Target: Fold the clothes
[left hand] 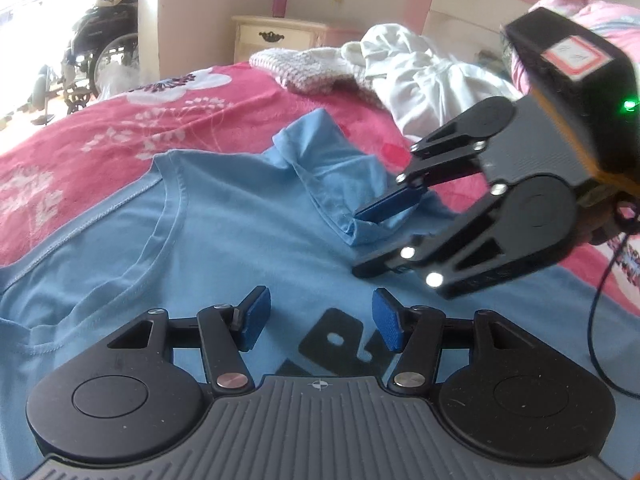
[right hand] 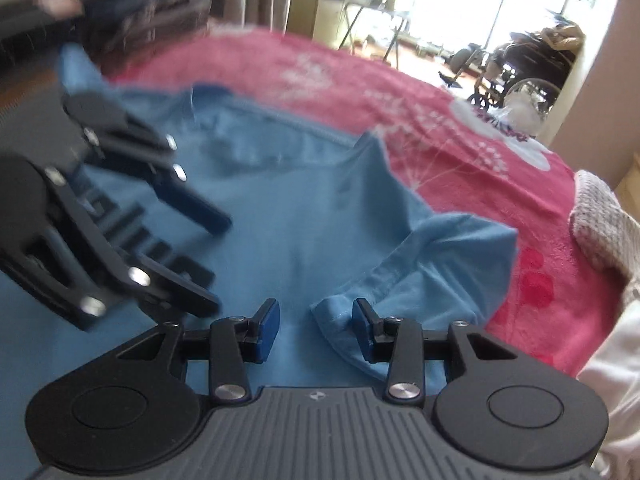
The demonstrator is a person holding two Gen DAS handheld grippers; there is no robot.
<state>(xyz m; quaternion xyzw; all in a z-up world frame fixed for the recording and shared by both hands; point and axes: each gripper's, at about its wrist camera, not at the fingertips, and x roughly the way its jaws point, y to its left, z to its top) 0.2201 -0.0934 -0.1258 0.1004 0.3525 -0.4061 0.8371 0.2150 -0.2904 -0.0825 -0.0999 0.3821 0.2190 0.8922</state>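
Note:
A light blue T-shirt (left hand: 224, 216) with a black print (left hand: 340, 340) lies spread on a pink floral bedspread (left hand: 100, 140), neckline toward the left. Its sleeve (right hand: 440, 256) is folded back over the body. My left gripper (left hand: 320, 320) hovers open just above the chest print with nothing between its fingers; it also shows as a blurred shape in the right wrist view (right hand: 216, 260). My right gripper (right hand: 316, 330) is open, and the sleeve's hem corner (right hand: 332, 312) sits between its blue pads. In the left wrist view the right gripper (left hand: 368, 240) straddles that same corner.
A pile of white clothes (left hand: 420, 76) and a knitted piece (left hand: 304, 68) lie at the far side of the bed. Pink pillows (left hand: 580, 12) sit by the headboard. A cream nightstand (left hand: 280, 36) and a wheelchair (left hand: 100, 48) stand beyond the bed.

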